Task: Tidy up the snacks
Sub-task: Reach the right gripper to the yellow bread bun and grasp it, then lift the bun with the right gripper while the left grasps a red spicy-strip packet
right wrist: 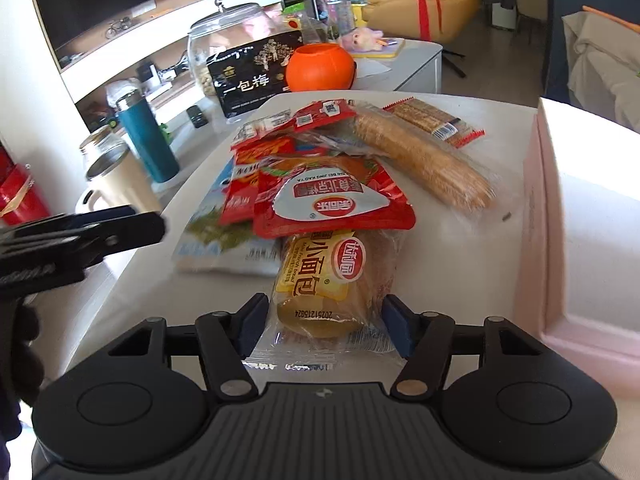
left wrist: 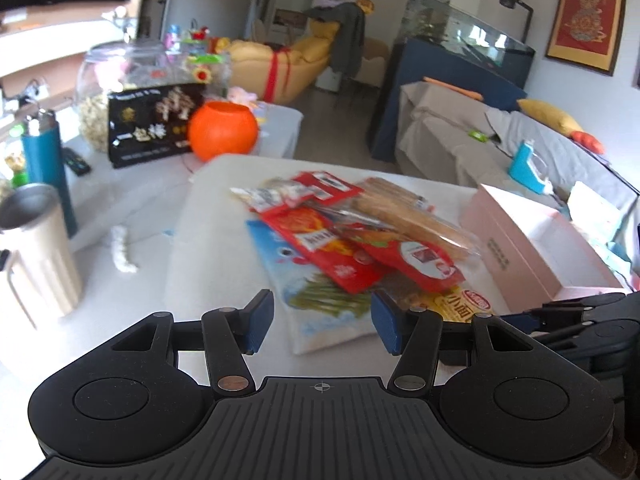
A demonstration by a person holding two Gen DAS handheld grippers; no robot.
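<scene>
Several glossy crinkled snack packets [right wrist: 332,204] lie heaped.

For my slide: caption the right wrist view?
Right gripper closes around small bread packet at snack pile's near edge.

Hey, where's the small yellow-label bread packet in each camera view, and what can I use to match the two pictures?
Left wrist view: the bread packet peeks out low and right of centre, under the red snack packets, just past the right pad.
Right wrist view: it lies at bottom centre, between the pads of the right tongs.
Shared landmark: the orange pumpkin-shaped pot beyond the pile.
</scene>
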